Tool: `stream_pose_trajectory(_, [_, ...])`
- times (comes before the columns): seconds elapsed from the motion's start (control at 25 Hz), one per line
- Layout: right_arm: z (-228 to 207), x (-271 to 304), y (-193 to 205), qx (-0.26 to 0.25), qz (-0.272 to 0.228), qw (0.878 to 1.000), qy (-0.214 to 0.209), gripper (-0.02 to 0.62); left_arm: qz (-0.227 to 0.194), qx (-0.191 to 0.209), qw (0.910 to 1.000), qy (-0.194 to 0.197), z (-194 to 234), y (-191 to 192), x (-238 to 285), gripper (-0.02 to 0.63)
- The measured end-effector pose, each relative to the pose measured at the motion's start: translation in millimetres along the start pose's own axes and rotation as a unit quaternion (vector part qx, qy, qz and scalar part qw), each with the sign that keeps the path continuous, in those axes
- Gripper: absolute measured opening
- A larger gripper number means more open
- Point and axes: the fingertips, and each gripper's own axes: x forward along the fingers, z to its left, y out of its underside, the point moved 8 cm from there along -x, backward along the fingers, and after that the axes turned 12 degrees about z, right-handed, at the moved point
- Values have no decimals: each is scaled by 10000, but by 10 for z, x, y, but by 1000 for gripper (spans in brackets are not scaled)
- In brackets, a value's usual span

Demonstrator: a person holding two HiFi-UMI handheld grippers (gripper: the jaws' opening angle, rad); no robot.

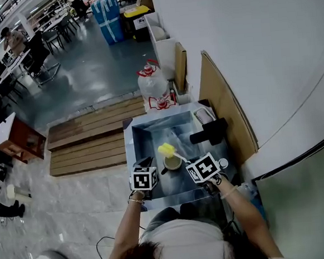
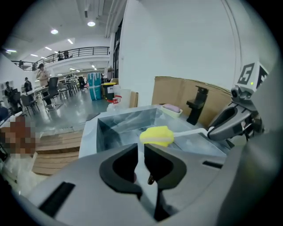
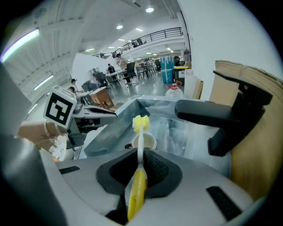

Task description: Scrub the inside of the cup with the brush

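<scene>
Okay so, my right gripper point(image 3: 140, 152) has its jaws clamped on the brush point(image 3: 140, 137), pinching the white stem just above the yellow grip. The yellow sponge head pokes up past the jaws and hangs over the cup point(image 1: 172, 163), above its rim and not down inside. The cup sits upright in the sink point(image 1: 151, 133), straight ahead of those jaws. My left gripper point(image 2: 140, 152) is just left of the cup and not touching it, with its jaws nearly together, only a sliver of gap, holding nothing. The black faucet point(image 1: 209, 131) stands beyond the cup, to its right.
</scene>
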Motion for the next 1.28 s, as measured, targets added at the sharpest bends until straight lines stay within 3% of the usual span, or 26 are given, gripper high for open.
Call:
stream_pose_trajectory(0.56, [193,-68,161,10,-1108,9928,454,55,-578,-80,9982,119,-109,-26,-412,14])
stream_pose_trajectory(0.88, [387,-209,174,67,-1548,9851,749,55,-1018,-130,9937,441,-87,37,-703,8])
stream_pose_trajectory(1.28, [672,-530,197,36,-2167,9676,1296,55,-1522,276,9857,661,-184,80,-1149,8])
